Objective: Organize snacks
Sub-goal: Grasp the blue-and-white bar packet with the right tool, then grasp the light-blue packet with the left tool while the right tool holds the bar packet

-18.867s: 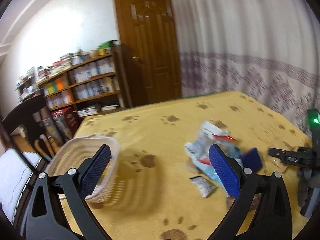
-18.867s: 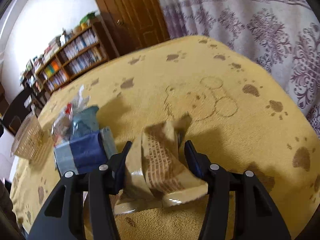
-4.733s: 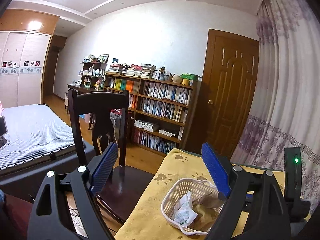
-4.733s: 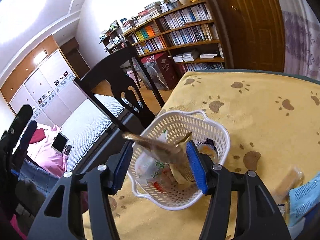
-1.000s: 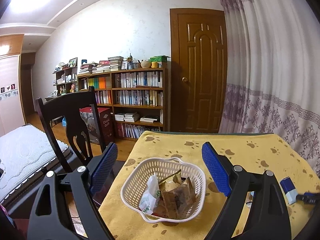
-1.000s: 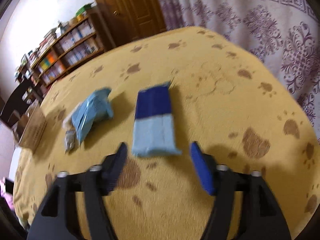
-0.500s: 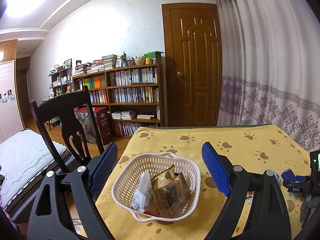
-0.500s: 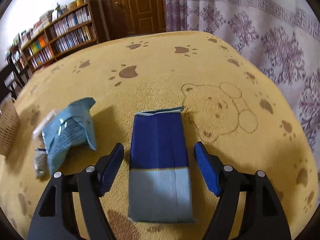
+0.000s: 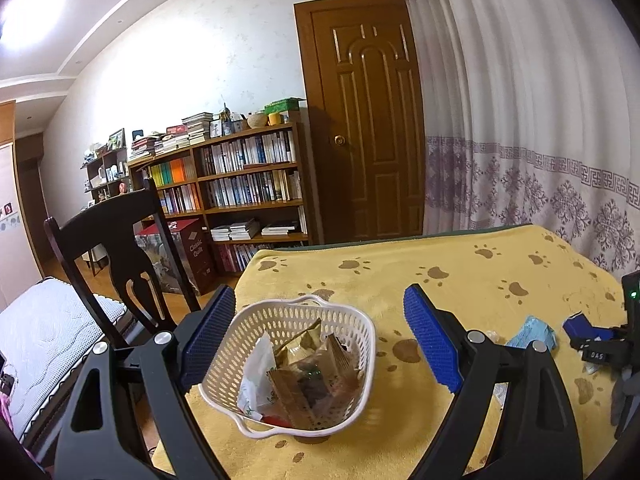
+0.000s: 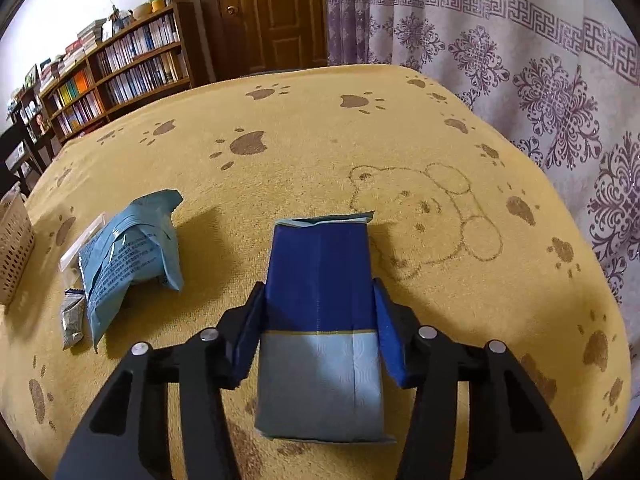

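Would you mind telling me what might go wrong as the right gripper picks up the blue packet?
The right gripper pinches the blue packet by its soft sides; it may buckle or slip out when lifted. The white basket already holds several wrappers, so this large packet might perch on top and tip out. The left gripper hangs open over the basket, possibly blocking the drop.

- I see a table covered by a yellow cloth [image 10: 304, 128] printed with brown paw marks and a bear outline.
- A white basket [image 9: 276, 320] sits near its corner by the chair side.
- A dark-blue and pale-blue packet [image 10: 320, 312] lies flat on the cloth.
- Left of it lie a light-blue bag [image 10: 128, 256], a clear wrapper [image 10: 82, 246] and a small silver sachet [image 10: 73, 318], close together.
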### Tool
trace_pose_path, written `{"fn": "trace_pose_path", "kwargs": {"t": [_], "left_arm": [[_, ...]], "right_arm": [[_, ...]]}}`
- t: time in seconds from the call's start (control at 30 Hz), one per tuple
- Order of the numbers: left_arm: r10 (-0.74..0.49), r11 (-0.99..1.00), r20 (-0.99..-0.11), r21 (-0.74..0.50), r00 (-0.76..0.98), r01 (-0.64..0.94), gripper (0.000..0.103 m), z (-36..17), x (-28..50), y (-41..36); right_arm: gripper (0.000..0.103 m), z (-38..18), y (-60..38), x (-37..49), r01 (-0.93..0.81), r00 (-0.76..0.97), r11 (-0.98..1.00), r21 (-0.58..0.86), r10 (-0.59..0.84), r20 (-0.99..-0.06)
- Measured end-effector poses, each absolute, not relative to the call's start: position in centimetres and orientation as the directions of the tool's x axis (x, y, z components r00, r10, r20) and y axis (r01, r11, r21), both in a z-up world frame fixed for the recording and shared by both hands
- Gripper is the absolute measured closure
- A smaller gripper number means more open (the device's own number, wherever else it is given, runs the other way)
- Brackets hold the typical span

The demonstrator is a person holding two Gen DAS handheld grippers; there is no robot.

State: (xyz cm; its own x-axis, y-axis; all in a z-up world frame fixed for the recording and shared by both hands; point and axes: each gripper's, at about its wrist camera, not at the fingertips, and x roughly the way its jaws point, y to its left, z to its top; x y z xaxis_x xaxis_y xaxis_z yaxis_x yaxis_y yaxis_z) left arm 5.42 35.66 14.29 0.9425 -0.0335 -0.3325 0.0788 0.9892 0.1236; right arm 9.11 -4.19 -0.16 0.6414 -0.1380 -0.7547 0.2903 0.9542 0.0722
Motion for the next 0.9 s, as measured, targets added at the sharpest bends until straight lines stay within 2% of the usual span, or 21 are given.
{"fn": "trace_pose_path", "kwargs": {"t": [0.57, 0.9], "left_arm": [[-0.084, 0.967, -0.367, 0.194, 0.927, 0.165, 0.016, 12.6, 5.4, 32.0], [-0.259, 0.922, -0.521, 0.116, 0.813, 0.368, 0.016, 8.2, 7.3, 26.8]], "right_arm": [[0.053, -0.3, -4.5, 5.3, 0.221, 0.66, 0.971, 0.097, -0.075, -0.748], [0.053, -0.4, -5.0, 5.1, 0.215, 0.668, 0.967, 0.135, -0.045, -0.743]]}}
